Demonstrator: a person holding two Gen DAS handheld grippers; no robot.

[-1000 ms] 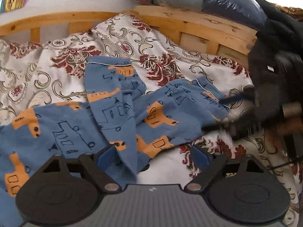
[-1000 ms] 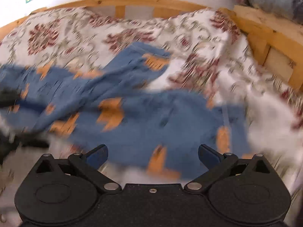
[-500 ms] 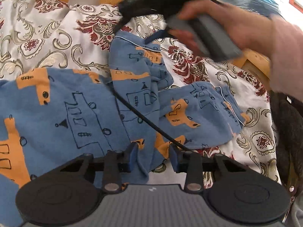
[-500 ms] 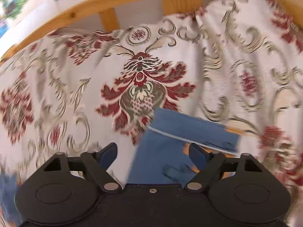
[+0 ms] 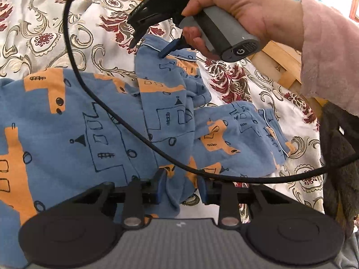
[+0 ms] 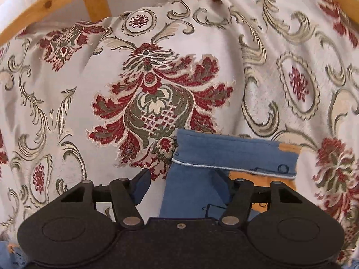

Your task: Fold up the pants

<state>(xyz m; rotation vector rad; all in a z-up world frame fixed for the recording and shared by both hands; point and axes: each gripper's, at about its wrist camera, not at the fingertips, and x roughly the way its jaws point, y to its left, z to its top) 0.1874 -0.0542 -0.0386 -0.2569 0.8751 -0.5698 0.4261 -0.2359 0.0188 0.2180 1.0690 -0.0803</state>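
Blue pants (image 5: 74, 132) with orange print lie crumpled on a floral bedspread. One leg runs away to a piped hem (image 5: 166, 51); the other leg (image 5: 242, 139) lies to the right. My left gripper (image 5: 181, 187) sits low at the near edge. Its jaws are narrowed around a raised fold of the fabric, with a gap still showing by the right finger (image 5: 202, 188). My right gripper (image 5: 152, 46), held by a hand (image 5: 235, 11), hovers at the far hem. In the right wrist view that gripper (image 6: 181, 188) is open and straddles the hem's left corner (image 6: 233, 157).
A black cable (image 5: 125, 121) loops from the right gripper across the pants. The wooden bed frame (image 6: 96, 2) rings the bedspread (image 6: 152, 85). A pink sleeve (image 5: 329, 44) and a dark garment (image 5: 338, 148) fill the right side.
The right gripper swung over to the far leg hem and its jaws narrowed. The left gripper moved in low on the near fold, its jaws closing from wide to a small gap.
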